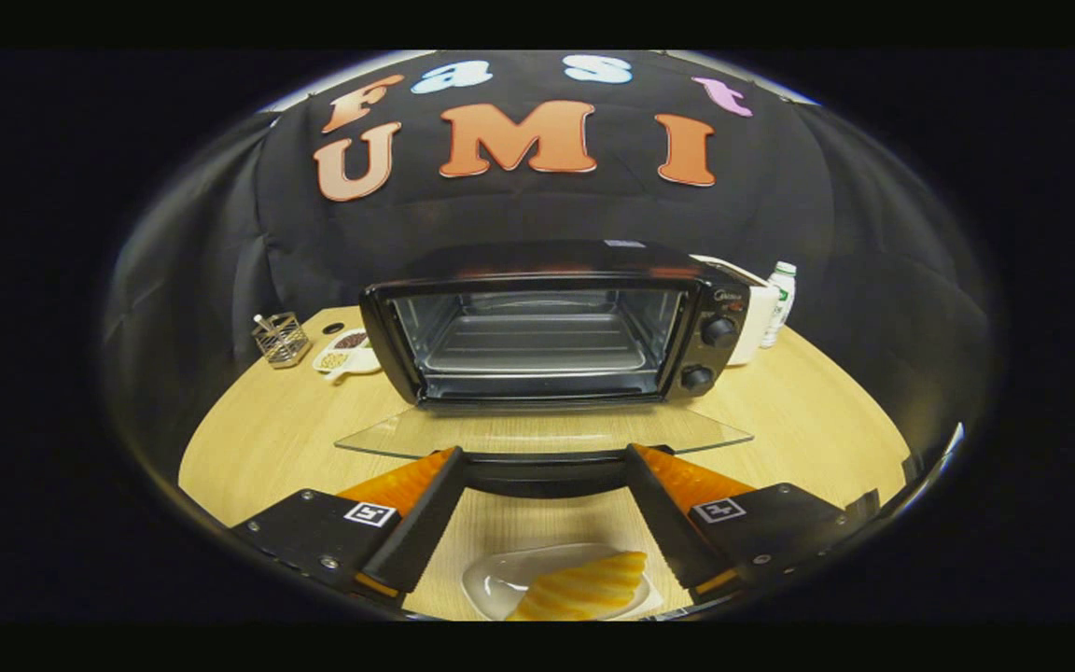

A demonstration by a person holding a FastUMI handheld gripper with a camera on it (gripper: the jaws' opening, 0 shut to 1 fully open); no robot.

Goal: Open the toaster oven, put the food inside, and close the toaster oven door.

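Observation:
The black toaster oven [547, 266] stands on the wooden table [258, 439] with its glass door [537, 431] folded down flat, so the rack inside shows. The door's dark handle [545, 476] lies across the gap between my fingertips. My gripper [545, 455] is open, its fingers spread wide and pressing on nothing. Below the fingers, nearer to me, a yellow striped piece of food [584, 586] rests on a clear glass plate [486, 583].
Left of the oven stand a wire basket [281, 338] and small white dishes [348, 357]. A white box [759, 317] and a white bottle [780, 301] sit at the oven's right. Two knobs [717, 329] are on the oven's right front panel.

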